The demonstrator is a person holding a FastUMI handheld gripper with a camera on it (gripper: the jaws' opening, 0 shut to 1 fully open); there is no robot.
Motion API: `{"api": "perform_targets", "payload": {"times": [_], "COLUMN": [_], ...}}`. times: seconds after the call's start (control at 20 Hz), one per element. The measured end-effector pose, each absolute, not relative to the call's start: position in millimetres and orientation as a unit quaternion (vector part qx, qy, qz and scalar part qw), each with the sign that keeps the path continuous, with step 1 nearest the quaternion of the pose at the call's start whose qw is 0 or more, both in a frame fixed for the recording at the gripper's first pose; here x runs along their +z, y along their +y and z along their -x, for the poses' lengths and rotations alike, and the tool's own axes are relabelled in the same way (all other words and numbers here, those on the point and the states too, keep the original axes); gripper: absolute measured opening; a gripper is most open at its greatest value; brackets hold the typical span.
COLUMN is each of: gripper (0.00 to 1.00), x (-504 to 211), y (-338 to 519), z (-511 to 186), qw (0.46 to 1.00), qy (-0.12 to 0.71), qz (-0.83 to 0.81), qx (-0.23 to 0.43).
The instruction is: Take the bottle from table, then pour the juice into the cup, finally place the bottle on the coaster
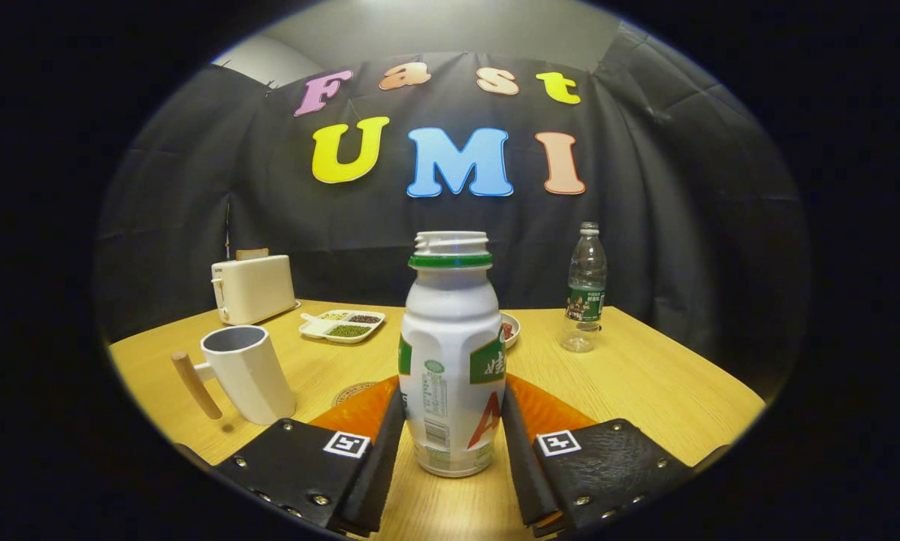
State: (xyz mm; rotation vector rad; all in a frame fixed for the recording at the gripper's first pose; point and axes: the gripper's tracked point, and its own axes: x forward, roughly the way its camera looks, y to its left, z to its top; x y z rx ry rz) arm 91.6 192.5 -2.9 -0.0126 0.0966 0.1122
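Note:
A white juice bottle [452,353] with a green neck ring and no cap stands upright on the wooden table [645,383]. My gripper [453,387] has it between the fingers, and both fingers press against its lower sides. To the left of the fingers sits a white faceted cup [247,372] with a wooden handle, its mouth open and upright. A round coaster [352,392] lies flat between the cup and the bottle, partly hidden behind my left finger.
At the back left stands a white toaster [253,287], with a divided tray of beans [342,325] beside it. A small dish [511,328] peeks out behind the juice bottle. A clear water bottle [585,289] stands at the back right.

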Motion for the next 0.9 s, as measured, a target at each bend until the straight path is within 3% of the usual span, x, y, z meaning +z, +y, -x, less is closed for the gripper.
{"api": "perform_targets", "payload": {"times": [0.5, 0.9], "gripper": [0.66, 0.66], "x": [29.6, 64.6], "y": [192.8, 217.6], "z": [-93.3, -91.6], "qw": [0.982, 0.925], "qy": [0.017, -0.021], "qz": [0.19, 0.378], "qx": [0.013, -0.005]}}
